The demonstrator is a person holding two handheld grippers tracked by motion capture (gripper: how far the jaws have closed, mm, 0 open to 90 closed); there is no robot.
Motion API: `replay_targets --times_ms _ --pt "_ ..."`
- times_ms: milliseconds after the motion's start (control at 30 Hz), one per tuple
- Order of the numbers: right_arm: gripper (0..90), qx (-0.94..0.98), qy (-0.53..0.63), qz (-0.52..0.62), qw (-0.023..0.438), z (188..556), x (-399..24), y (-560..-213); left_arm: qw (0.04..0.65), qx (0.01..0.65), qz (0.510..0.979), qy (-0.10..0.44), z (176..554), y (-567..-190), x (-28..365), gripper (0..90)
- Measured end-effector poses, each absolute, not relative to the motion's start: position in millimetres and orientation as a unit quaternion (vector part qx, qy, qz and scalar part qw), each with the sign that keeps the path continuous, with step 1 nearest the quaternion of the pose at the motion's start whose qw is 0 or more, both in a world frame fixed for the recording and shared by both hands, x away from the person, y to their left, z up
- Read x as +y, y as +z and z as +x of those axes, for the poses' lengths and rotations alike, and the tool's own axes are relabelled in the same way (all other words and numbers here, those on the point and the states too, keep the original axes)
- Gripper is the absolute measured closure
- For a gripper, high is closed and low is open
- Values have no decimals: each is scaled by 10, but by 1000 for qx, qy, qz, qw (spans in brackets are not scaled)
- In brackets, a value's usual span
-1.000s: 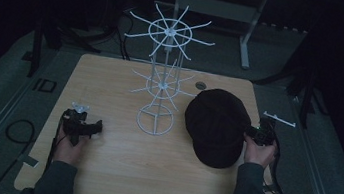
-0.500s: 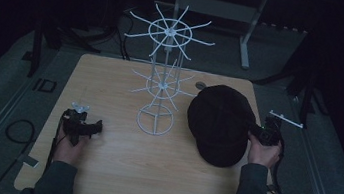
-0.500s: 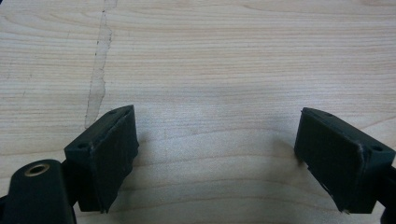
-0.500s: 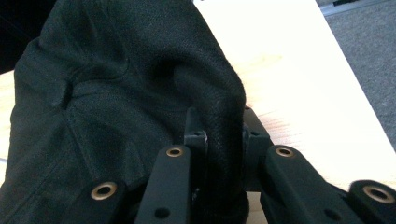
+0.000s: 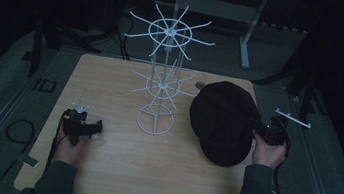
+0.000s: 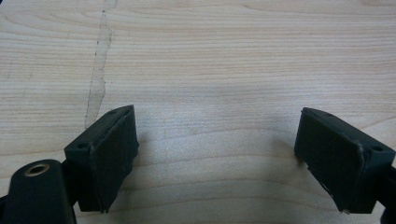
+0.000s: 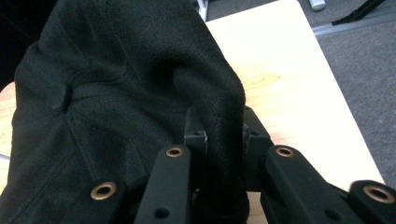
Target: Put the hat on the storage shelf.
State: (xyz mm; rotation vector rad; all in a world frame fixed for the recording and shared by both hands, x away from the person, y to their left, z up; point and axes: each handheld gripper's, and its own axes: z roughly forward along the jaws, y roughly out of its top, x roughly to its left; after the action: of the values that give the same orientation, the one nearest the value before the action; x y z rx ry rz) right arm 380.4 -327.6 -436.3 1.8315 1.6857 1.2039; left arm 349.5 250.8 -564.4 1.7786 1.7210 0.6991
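Note:
A black cap hangs tilted over the table's right side, its edge lifted off the wood. My right gripper is shut on a fold of the cap's fabric, the cloth pinched between both jaws. A white wire hat rack with radiating arms stands upright at the table's middle. At the front left my left gripper rests low over the wood. Its jaws stand wide apart, the pads holding nothing but bare table between them.
The wooden table has free surface in front of the rack and between both hands. A small round mark lies near the back edge. A white bracket sits on the grey floor off the right edge, beyond my right hand.
My right gripper has risen a little with the cap, lifting and shifting it slightly to the right. The left gripper has stayed put.

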Motion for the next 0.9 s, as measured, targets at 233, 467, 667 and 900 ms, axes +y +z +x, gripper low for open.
replay_targets --times_ms 233,467,667,900 --pt "776 602 434 641 198 3752 -3271 -4230 281 642 664 261 3494 -5644 2508 142" --pt "775 606 439 630 206 3700 -3278 -4101 281 642 664 261 3495 -5644 2508 143" --pt "775 608 445 624 209 3667 -3302 -3989 280 642 664 261 3494 -5643 2508 143" --pt "774 610 448 617 216 3627 -3331 -3864 281 642 664 261 3494 -5643 2508 142"
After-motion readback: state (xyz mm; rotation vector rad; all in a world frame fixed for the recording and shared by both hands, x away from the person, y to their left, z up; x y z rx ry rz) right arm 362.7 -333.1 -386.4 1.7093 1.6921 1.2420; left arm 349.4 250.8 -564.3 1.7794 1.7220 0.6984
